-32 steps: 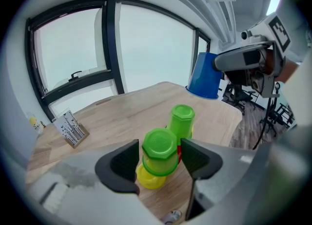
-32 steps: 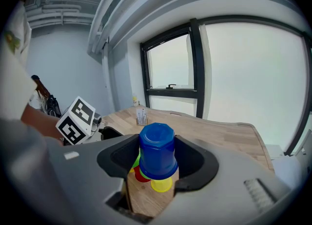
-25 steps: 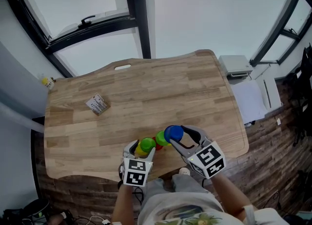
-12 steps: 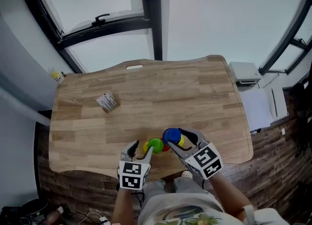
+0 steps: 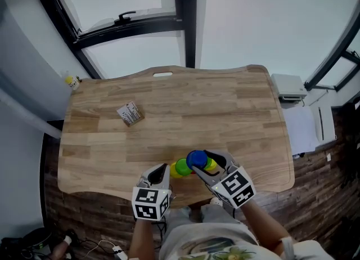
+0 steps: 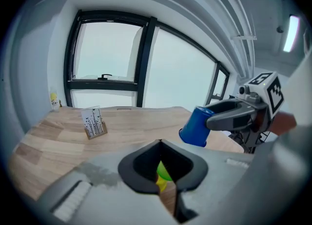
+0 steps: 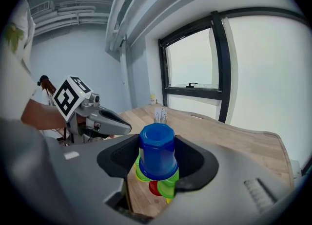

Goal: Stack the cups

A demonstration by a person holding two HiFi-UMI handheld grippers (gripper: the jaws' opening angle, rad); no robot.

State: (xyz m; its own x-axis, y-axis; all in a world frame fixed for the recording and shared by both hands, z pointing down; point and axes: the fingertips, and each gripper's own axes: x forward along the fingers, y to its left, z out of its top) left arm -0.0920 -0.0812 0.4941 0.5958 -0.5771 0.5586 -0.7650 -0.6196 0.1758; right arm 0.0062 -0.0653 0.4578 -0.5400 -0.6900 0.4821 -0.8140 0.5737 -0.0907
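My right gripper [image 5: 201, 159] is shut on an upside-down blue cup [image 5: 197, 158] and holds it just above a cluster of green cups [image 5: 182, 167] and a yellow cup [image 5: 211, 165] near the table's front edge. In the right gripper view the blue cup [image 7: 157, 153] sits between the jaws, with green cups [image 7: 168, 186] and a red cup [image 7: 154, 188] below it. My left gripper [image 5: 160, 171] is shut and empty, just left of the cups and apart from them. The left gripper view shows the blue cup [image 6: 197, 126] to the right, ahead of the shut jaws.
The wooden table [image 5: 169, 107] has a small card holder [image 5: 130, 113] at the back left. A yellow bottle [image 5: 71, 81] stands on the window sill. A white box [image 5: 288, 87] sits beyond the table's right end. The person's torso is close to the front edge.
My left gripper has let go of the green and yellow cups, drawn back toward the person and shut. My right gripper has carried the blue cup left, over the green cups.
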